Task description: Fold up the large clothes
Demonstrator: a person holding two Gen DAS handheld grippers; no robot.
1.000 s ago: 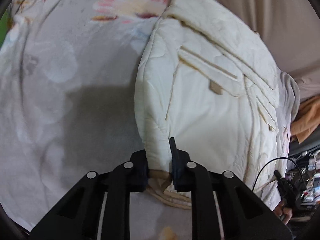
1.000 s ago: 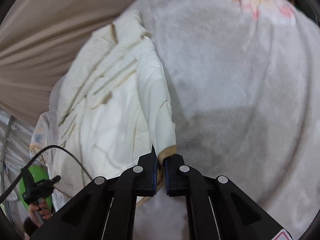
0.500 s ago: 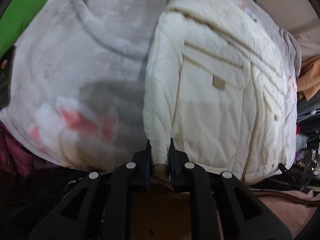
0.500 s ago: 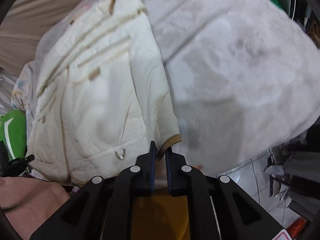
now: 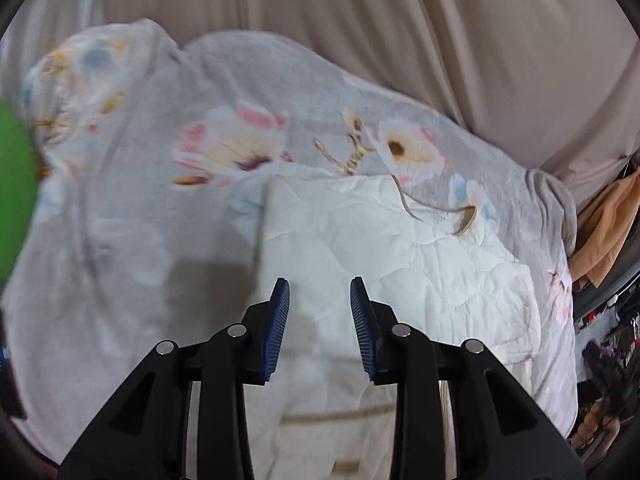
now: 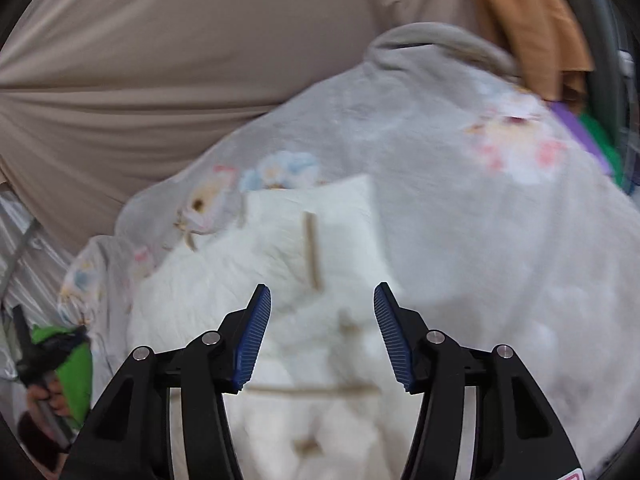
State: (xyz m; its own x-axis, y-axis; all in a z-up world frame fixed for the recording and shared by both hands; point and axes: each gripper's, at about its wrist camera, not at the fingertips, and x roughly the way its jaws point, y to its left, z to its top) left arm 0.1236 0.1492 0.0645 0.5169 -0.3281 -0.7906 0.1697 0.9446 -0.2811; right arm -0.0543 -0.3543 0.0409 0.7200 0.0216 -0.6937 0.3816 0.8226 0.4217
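A cream quilted jacket (image 5: 400, 256) with tan trim lies folded over on itself on a grey floral blanket (image 5: 160, 200). It also shows in the right wrist view (image 6: 320, 260), blurred. My left gripper (image 5: 319, 300) is open and empty, just above the jacket's near left part. My right gripper (image 6: 322, 304) is open and empty, above the jacket's near right part. Blue ribbed pads (image 5: 278, 328) show on the fingers.
A beige curtain (image 5: 360, 20) hangs behind the blanket. An orange cloth (image 5: 608, 224) hangs at the right edge. A green object (image 5: 12, 184) sits at the far left. Another person's hand holding a black tool (image 6: 44, 364) shows at lower left of the right wrist view.
Both grippers held the jacket's lower edge shut, carried it up and over the jacket, then opened and let go. The jacket now lies folded in half.
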